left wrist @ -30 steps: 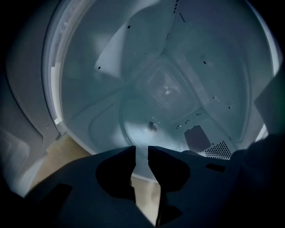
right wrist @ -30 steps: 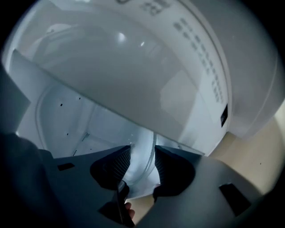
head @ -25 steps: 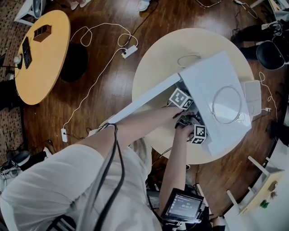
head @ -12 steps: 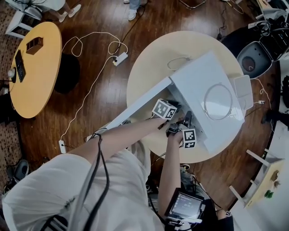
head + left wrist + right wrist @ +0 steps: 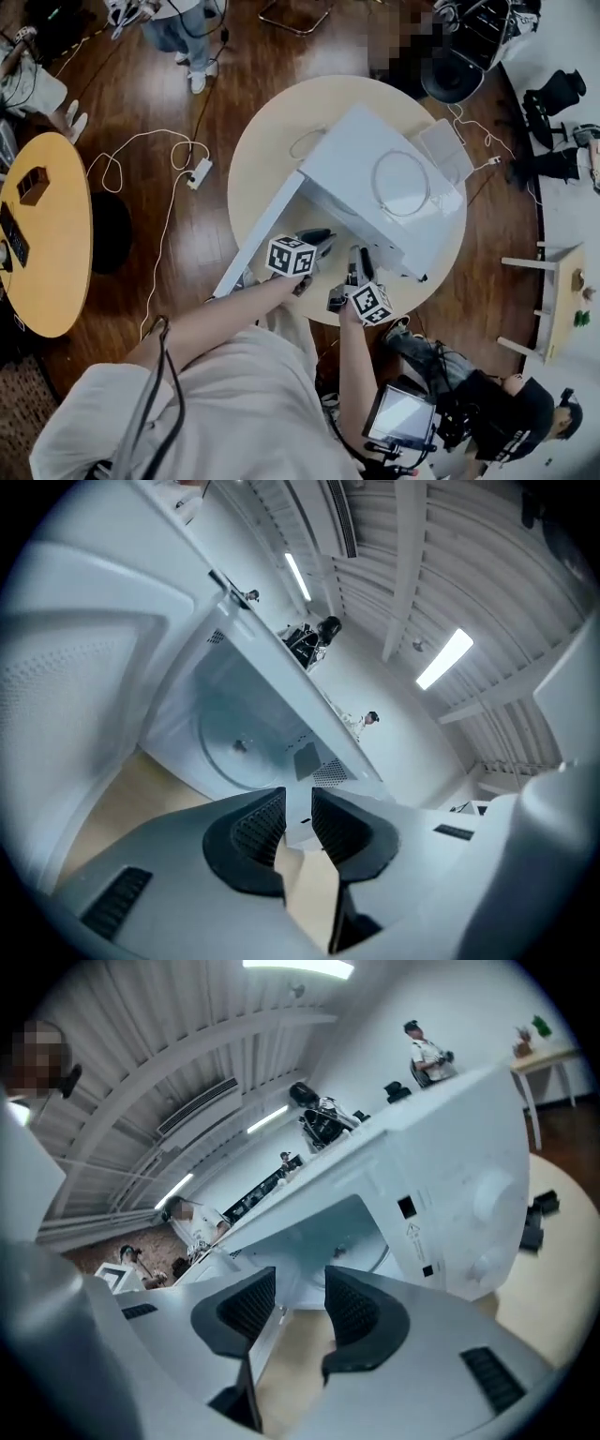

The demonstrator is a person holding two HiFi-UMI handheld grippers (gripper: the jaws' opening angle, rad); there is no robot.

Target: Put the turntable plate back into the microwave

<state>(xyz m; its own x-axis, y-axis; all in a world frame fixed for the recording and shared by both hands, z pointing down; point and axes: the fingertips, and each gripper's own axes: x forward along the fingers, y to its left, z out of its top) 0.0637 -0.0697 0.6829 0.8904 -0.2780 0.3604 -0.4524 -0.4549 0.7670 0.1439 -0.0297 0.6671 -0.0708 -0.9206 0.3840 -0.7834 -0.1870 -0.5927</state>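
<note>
The white microwave (image 5: 375, 187) stands on a round beige table (image 5: 258, 159) with its door (image 5: 262, 234) swung open to the left. Inside the cavity a round glass turntable plate (image 5: 239, 750) lies flat on the floor, its hub at the centre; the right gripper view shows its edge (image 5: 361, 1246). My left gripper (image 5: 317, 242) is just outside the opening, open (image 5: 298, 803), nothing between its pads. My right gripper (image 5: 356, 262) is beside it, open wider (image 5: 300, 1288), also empty. A ring-shaped outline (image 5: 401, 185) shows on the microwave's top.
A flat white pad (image 5: 442, 150) lies on the table behind the microwave. On the floor are a power strip (image 5: 197, 173) and cables. An orange table (image 5: 47, 244) stands at the left, a small stool (image 5: 553, 300) at the right. Other people stand around.
Both grippers have drawn back out of the microwave's opening toward me and risen. The right gripper has rolled. The head view has shifted, so the table sits higher in the frame.
</note>
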